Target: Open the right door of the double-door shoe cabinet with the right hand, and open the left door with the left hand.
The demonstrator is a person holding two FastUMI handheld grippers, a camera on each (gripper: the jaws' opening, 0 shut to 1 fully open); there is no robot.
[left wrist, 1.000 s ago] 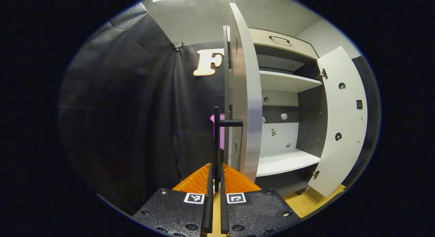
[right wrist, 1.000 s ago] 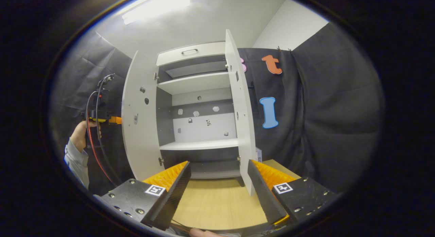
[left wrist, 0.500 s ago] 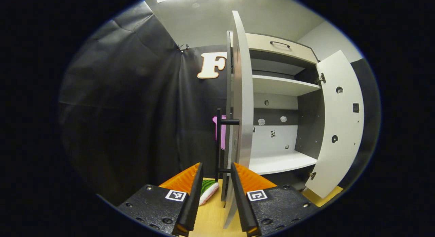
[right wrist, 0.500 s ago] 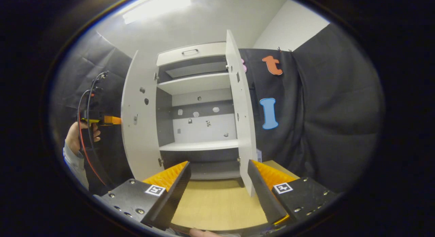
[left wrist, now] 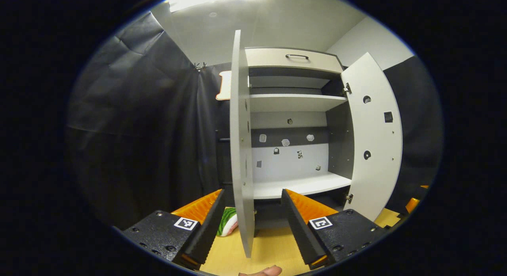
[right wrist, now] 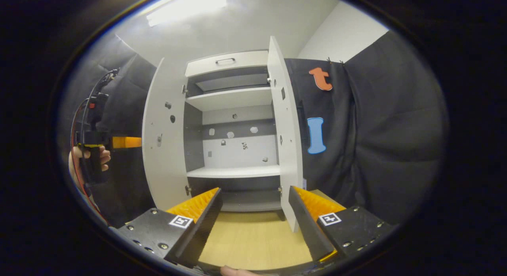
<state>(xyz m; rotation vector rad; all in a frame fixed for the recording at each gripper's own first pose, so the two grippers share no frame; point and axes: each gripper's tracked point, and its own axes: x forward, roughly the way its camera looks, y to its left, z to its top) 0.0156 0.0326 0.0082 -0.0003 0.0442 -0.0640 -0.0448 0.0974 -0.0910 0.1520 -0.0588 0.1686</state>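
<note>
The white shoe cabinet [left wrist: 291,109] stands with both doors swung out, showing bare shelves. In the left gripper view the left door [left wrist: 239,149] is edge-on, just ahead of my left gripper [left wrist: 253,224], which is open and holds nothing. The right door [left wrist: 374,137] hangs wide at the right. In the right gripper view the left door [right wrist: 162,141] and right door [right wrist: 287,141] flank the open cabinet [right wrist: 233,125]. My right gripper [right wrist: 253,220] is open, low before the cabinet. The left gripper [right wrist: 119,142] shows far off, held by a hand [right wrist: 89,159] behind the left door.
A drawer with a dark handle [left wrist: 295,59] tops the cabinet. A green and white object [left wrist: 227,224] lies on the wooden floor [right wrist: 253,240] by the left door's foot. Black cloth walls close in on both sides.
My left gripper let go of the left door's handle, opened, drew back and turned right to face the cabinet's inside. The right gripper barely moved.
</note>
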